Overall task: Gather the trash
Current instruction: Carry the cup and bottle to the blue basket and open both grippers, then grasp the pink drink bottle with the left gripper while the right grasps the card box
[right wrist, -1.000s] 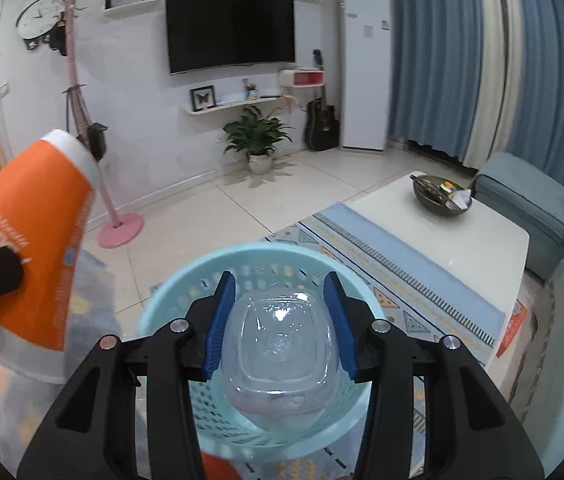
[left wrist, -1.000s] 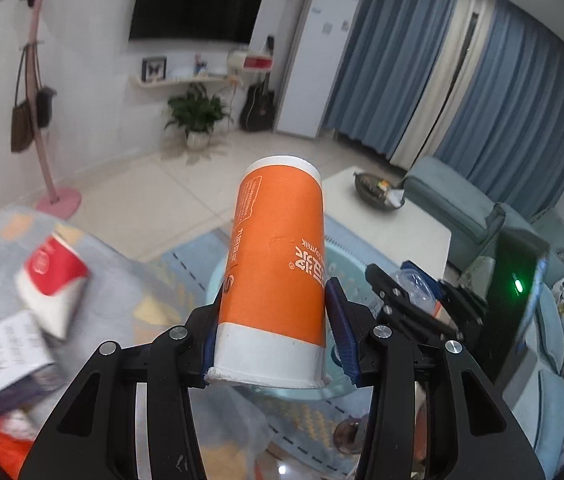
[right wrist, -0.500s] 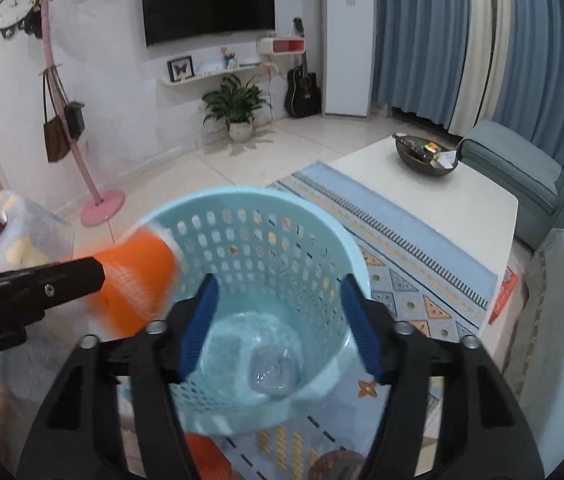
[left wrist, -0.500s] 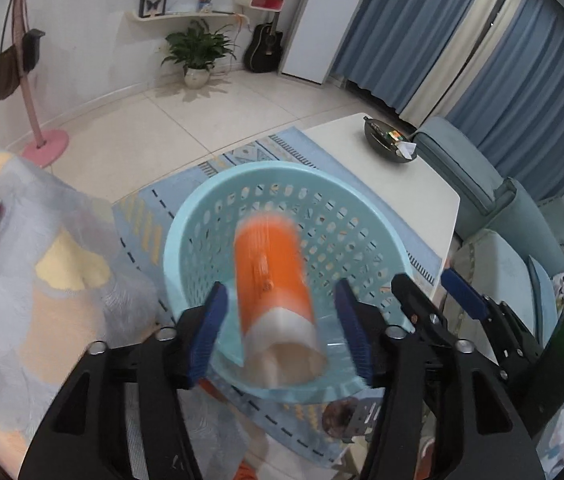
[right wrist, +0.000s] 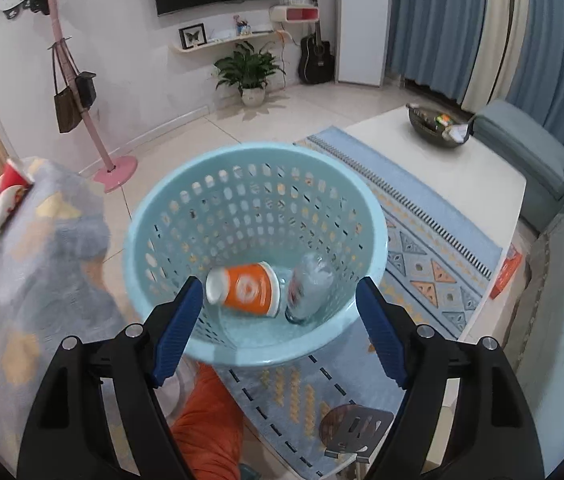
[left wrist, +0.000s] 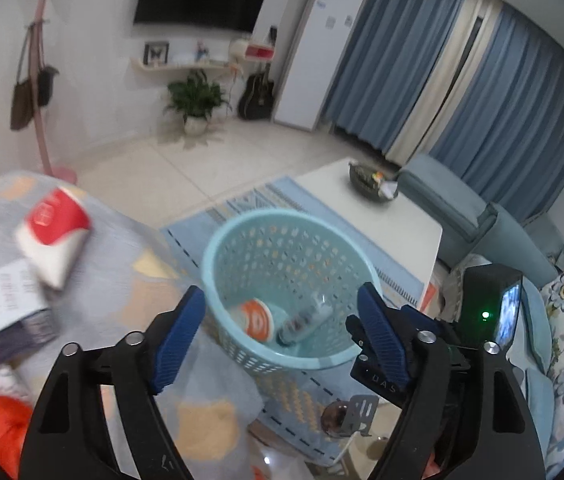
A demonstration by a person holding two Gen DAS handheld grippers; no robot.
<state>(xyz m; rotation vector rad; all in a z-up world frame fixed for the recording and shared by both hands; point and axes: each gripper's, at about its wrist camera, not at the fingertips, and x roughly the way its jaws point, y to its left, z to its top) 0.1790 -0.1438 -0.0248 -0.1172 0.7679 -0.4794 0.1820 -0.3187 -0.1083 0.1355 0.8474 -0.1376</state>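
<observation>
Both of your grippers stand wide and empty: the left gripper [left wrist: 278, 334] and the right gripper [right wrist: 278, 326] have just been opening their fingers, and nothing sits between them now. The orange paper cup [right wrist: 244, 289] and the clear plastic bottle [right wrist: 308, 288] lie on their sides, touching, at the bottom of the pale blue perforated basket [right wrist: 254, 156], which fills the centre of the right wrist view. That drop looks finished.

For the next pickup, turn toward the left of the frame. In the left wrist view a red-and-white paper cup [left wrist: 54, 236] lies tipped over on the patterned blanket [left wrist: 130, 280] at middle left, with a printed box [left wrist: 2, 312] just below it (blurred, so its kind is hard to tell). Keep the fingers wide as you approach, straddle the cup across its round body rather than its rim, and close gently, since thin paper probably crushes. Lift clear of the blanket folds before swinging back over the basket.
</observation>
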